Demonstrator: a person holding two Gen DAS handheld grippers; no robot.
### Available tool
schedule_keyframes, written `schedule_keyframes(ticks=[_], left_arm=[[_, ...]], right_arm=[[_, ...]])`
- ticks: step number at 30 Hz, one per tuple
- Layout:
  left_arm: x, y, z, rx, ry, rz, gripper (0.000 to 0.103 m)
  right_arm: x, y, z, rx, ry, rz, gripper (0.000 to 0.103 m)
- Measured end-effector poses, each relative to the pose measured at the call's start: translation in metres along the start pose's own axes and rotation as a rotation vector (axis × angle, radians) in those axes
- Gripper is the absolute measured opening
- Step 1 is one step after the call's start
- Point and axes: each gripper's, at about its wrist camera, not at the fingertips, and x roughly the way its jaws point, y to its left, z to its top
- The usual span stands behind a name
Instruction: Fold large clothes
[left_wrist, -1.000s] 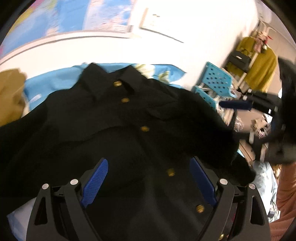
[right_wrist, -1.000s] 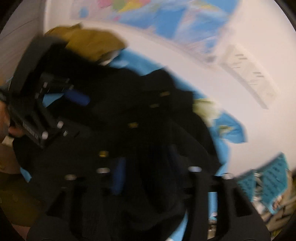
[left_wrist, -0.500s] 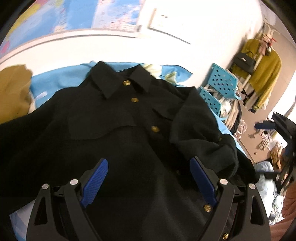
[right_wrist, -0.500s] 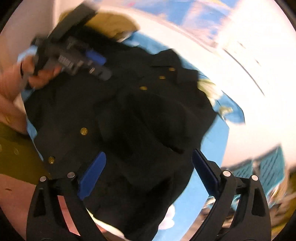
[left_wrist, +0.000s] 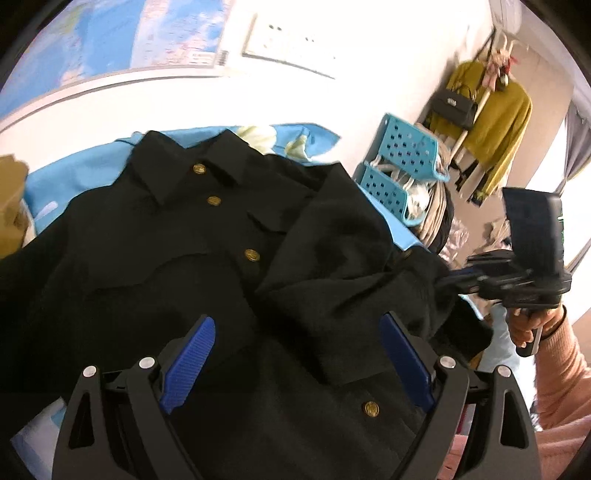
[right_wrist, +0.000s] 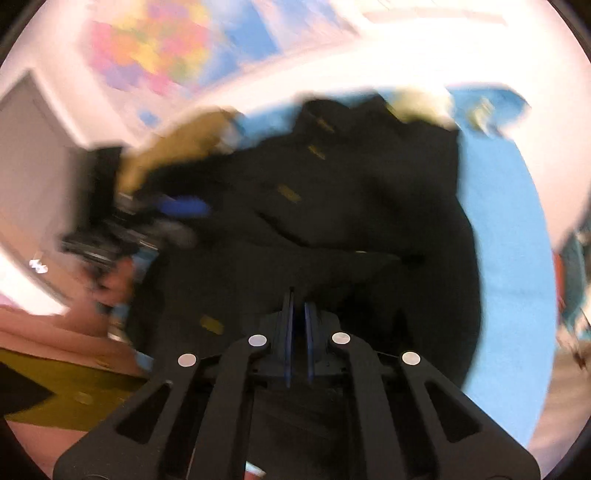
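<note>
A black jacket (left_wrist: 192, 258) with gold buttons lies front up on a blue sheet (left_wrist: 85, 170), its collar at the far side. One sleeve (left_wrist: 343, 251) is folded across the front. My left gripper (left_wrist: 295, 321) hovers open over the jacket's lower front with nothing between its blue pads. In the left wrist view my right gripper (left_wrist: 448, 280) comes in from the right, held by a hand, and its fingertips meet the sleeve's bunched edge. In the blurred right wrist view that gripper (right_wrist: 297, 301) has its pads together on black cloth.
A mustard garment (left_wrist: 11, 206) lies at the left end of the sheet. Blue perforated baskets (left_wrist: 399, 173) stand beyond the right end, with yellow clothes and a black bag (left_wrist: 456, 105) hanging behind them. A world map (left_wrist: 110, 40) hangs on the wall.
My right gripper let the sleeve drop over the front, drew back wide open, then swung in to the sleeve's right edge and shut. The left gripper has hardly moved.
</note>
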Motion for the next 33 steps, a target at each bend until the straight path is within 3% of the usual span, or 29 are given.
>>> schedule_keyframes(ticks=[5, 8, 10, 11, 12, 15, 17, 20, 22, 23, 24, 25, 27, 30, 31, 32, 33], left_arm=[[-0.051, 0.022, -0.006, -0.053, -0.109, -0.088, 0.088], [-0.088, 0.033, -0.012, -0.069, -0.199, -0.055, 0.091], [-0.108, 0.042, -0.017, -0.086, -0.244, -0.010, 0.092], [-0.117, 0.048, -0.019, -0.100, -0.259, 0.015, 0.092], [-0.122, 0.053, -0.021, -0.114, -0.266, 0.030, 0.092], [-0.128, 0.066, -0.029, -0.165, -0.254, 0.034, 0.092], [-0.123, 0.069, -0.034, -0.170, -0.224, 0.037, 0.093], [-0.103, 0.071, -0.041, -0.176, -0.152, -0.001, 0.094], [-0.083, 0.069, -0.046, -0.180, -0.090, -0.069, 0.096], [-0.072, 0.067, -0.049, -0.176, -0.054, -0.079, 0.096], [-0.065, 0.067, -0.051, -0.172, -0.029, -0.066, 0.096], [-0.055, 0.066, -0.054, -0.163, 0.008, -0.038, 0.096], [-0.039, 0.065, -0.059, -0.151, 0.069, -0.013, 0.096], [-0.027, 0.062, -0.065, -0.130, 0.112, -0.001, 0.095], [-0.026, 0.061, -0.066, -0.119, 0.117, 0.013, 0.088], [-0.024, 0.061, -0.065, -0.112, 0.127, 0.032, 0.084], [-0.025, 0.062, -0.067, -0.109, 0.129, 0.043, 0.074]], right_arm=[[0.024, 0.061, 0.042, -0.127, -0.040, 0.196, 0.006], [0.063, 0.088, 0.059, -0.167, 0.004, 0.304, 0.009], [0.094, 0.100, 0.065, -0.140, 0.060, 0.381, 0.022], [0.103, 0.102, 0.067, -0.127, 0.081, 0.412, 0.046], [0.109, 0.105, 0.068, -0.131, 0.086, 0.415, 0.060], [0.099, 0.102, 0.073, -0.150, 0.058, 0.455, 0.061], [0.081, 0.085, 0.080, -0.150, 0.006, 0.409, 0.061], [0.052, 0.033, 0.089, -0.055, -0.077, 0.243, 0.066], [0.043, 0.002, 0.091, -0.025, -0.098, 0.031, 0.069], [0.039, -0.021, 0.089, -0.006, -0.094, -0.139, 0.073], [0.037, -0.046, 0.087, 0.034, -0.079, -0.275, 0.075], [0.038, -0.073, 0.085, 0.096, -0.057, -0.331, 0.075], [0.042, -0.109, 0.082, 0.180, -0.025, -0.393, 0.075], [0.058, -0.138, 0.081, 0.222, 0.015, -0.383, 0.076], [0.063, -0.142, 0.081, 0.219, 0.031, -0.389, 0.076], [0.072, -0.147, 0.082, 0.208, 0.053, -0.367, 0.072], [0.078, -0.148, 0.083, 0.189, 0.073, -0.346, 0.050]])
